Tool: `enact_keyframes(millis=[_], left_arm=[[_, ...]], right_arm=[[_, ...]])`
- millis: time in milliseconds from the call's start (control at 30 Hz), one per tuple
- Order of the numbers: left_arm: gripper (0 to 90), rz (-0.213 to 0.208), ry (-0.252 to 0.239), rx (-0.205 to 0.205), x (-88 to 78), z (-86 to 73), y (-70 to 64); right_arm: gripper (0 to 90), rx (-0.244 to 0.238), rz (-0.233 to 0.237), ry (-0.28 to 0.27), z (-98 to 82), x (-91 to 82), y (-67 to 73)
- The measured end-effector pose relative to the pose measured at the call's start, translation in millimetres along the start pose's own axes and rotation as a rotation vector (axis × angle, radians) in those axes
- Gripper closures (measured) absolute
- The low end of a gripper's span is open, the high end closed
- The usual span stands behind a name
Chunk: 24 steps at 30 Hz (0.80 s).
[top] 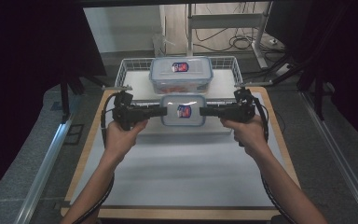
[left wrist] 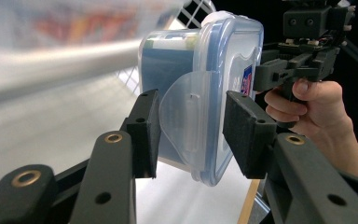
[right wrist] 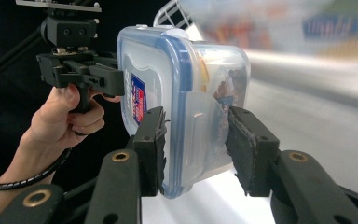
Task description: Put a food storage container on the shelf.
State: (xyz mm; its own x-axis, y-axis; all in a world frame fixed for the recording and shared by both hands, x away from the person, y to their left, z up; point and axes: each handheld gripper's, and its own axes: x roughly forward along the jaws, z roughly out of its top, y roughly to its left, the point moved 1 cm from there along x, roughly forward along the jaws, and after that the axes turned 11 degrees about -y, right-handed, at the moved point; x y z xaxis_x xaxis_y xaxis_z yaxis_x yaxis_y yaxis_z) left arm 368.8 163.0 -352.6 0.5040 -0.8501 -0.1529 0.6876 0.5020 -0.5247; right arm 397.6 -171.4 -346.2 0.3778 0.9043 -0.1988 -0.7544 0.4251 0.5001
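The left claw (top: 164,111) is clamped on the left end of a lidded plastic box (top: 183,110), its pads (left wrist: 148,133) squeezing the side latch flap top and bottom. The box hangs level above the white counter (top: 182,172) (lid up, red-and-blue label showing), just in front of a wire basket (top: 133,65) that carries a second, larger box (top: 181,74). The right claw (top: 202,111) grips the opposite end likewise; two opposed holds probably keep the box from tipping.
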Motion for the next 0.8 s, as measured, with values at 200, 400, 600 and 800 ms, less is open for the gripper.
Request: enact_keyframes(millis=[200,400,600,800], left_arm=[[57.1,-0.011,-0.028,0.003,1.2,38.5,0.4],[57.2,-0.021,-0.064,-0.003,5.9,70.5,6.8],[57.2,-0.011,-0.080,-0.026,14.2,90.6,16.9],[57.1,-0.006,-0.080,-0.057,24.3,98.9,29.1]], right_arm=[[57.8,-0.018,-0.014,-0.031,37.7,4.3,6.5],[57.6,-0.020,-0.030,-0.060,74.0,10.6,7.5],[57.4,0.009,-0.040,-0.077,97.5,19.3,-2.4],[57.5,0.036,-0.047,-0.090,109.0,25.3,-15.6]])
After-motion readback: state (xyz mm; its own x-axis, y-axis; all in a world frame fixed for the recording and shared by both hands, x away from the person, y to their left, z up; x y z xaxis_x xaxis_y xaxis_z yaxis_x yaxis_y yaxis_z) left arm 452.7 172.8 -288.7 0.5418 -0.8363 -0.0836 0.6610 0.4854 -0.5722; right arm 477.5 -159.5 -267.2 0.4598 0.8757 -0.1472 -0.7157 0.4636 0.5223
